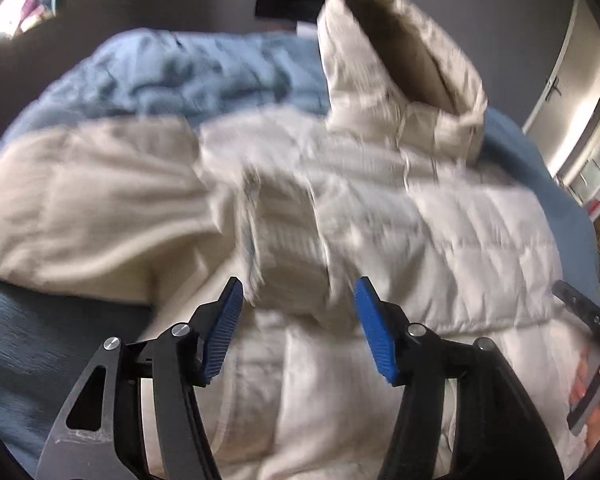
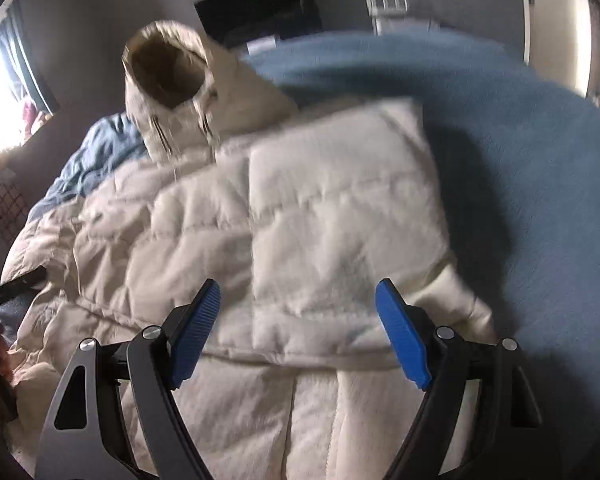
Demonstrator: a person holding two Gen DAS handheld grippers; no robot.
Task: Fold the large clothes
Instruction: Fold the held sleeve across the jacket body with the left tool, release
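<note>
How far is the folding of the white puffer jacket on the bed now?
Done: both sleeves of the white jacket look folded in over its body, the right one flat, the left one across the middle. In hand: nothing; the left gripper and right gripper both stand open above the jacket. Left: the hood still sticks up, and the body lies at full length on the blue cover.

Jacket flat on the bed (hood at the far end)
</note>
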